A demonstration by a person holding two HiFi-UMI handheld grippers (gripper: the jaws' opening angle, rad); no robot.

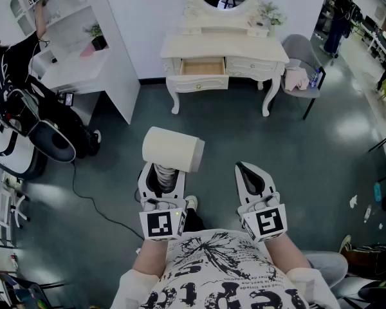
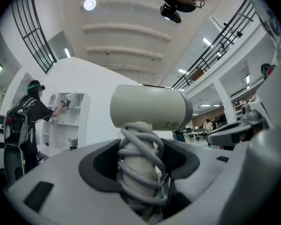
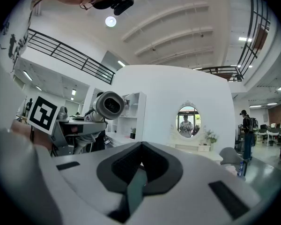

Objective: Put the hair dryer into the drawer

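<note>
A cream hair dryer [image 1: 172, 149] with its grey cord wound round the handle stands upright in my left gripper [image 1: 162, 172], whose jaws are shut on the wrapped handle. In the left gripper view the dryer's barrel [image 2: 150, 108] lies crosswise above the left gripper [image 2: 140, 172]. My right gripper [image 1: 248, 170] is beside it, shut with nothing in it. In the right gripper view the right gripper [image 3: 140, 161] has its pads pressed together, and the hair dryer [image 3: 110, 105] shows at the left. Far ahead, the white vanity table [image 1: 270, 50] has its left drawer [image 1: 203, 66] pulled open.
A grey chair [image 1: 300, 63] with pink cloth stands right of the vanity. A white shelf unit [image 1: 83, 56] is at the far left, where another person [image 1: 13, 76] reaches up. A black cable [image 1: 83, 195] runs over the grey floor between me and the table.
</note>
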